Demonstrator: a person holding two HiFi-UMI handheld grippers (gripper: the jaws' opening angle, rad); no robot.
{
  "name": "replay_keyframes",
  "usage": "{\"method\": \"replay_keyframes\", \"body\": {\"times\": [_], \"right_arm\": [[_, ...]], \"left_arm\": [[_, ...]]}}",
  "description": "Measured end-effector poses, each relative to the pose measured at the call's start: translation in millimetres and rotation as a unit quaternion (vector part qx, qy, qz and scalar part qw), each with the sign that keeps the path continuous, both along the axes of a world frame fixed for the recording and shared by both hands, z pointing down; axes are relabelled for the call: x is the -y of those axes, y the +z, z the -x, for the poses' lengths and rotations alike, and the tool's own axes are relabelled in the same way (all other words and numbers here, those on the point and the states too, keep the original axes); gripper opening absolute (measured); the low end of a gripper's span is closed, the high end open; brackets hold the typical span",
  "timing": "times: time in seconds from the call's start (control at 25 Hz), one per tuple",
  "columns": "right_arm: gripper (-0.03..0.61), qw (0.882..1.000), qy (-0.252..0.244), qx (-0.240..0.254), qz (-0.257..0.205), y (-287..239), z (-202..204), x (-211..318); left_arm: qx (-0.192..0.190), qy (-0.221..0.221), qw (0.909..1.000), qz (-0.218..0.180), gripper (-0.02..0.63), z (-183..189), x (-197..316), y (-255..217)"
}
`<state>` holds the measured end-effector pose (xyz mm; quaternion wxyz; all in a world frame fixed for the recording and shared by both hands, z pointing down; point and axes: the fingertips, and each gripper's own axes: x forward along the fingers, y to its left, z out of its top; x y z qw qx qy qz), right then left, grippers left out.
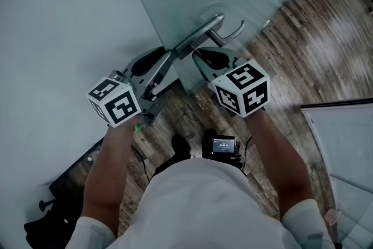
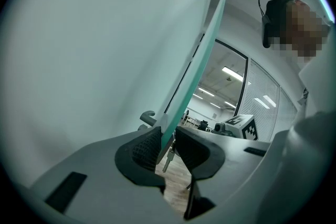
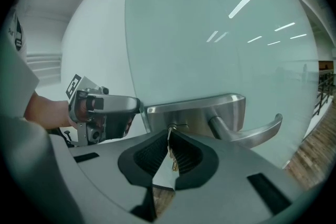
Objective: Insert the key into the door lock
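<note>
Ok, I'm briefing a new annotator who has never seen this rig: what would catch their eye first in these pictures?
The glass door dominates every view, with its steel lock plate and lever handle near the centre. The right hand-held gripper pinches a key with its tip right at the plate's keyhole, while the left hand-held gripper clamps the door's edge.

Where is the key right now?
In the right gripper view the key is pinched in the right gripper, low centre, its tip at the keyhole of the lock plate on the glass door, just left of the handle.
</note>
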<state>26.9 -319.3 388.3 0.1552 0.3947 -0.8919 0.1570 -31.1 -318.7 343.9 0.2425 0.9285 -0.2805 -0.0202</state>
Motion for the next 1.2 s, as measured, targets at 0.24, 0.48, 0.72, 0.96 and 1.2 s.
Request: {"method": "replay_keyframes", "body": {"times": [0.24, 0.48, 0.72, 0.96, 1.2], "right_arm": [[0.029, 1.000, 0.008, 0.008, -0.001, 0.4, 0.9, 1.2], [0.029, 1.000, 0.015, 0.012, -0.003, -0.5, 0.1, 2.0], [0.029, 1.000, 0.018, 0.013, -0.004, -2.8, -0.1, 1.3], [0.059, 0.999, 0.037, 0.013, -0.015, -4.9, -8.3, 1.0], [0.075, 0.999, 0.046, 0.021, -0.020, -8.5, -14.9, -1.0]], "left_arm": [[0.003, 0.001, 1.0000, 0.000, 0.097, -0.6, 0.2, 0.7], [0.009, 0.010, 0.9999, 0.001, 0.097, -2.3, -0.4, 0.5], [0.007, 0.011, 0.9999, -0.006, 0.097, -2.8, -0.7, -3.9], [0.002, 0.011, 0.9999, -0.011, 0.097, -2.6, -0.9, -4.6], [-0.001, 0.004, 0.9999, -0.015, 0.097, -0.4, -1.2, -3.8]]}}
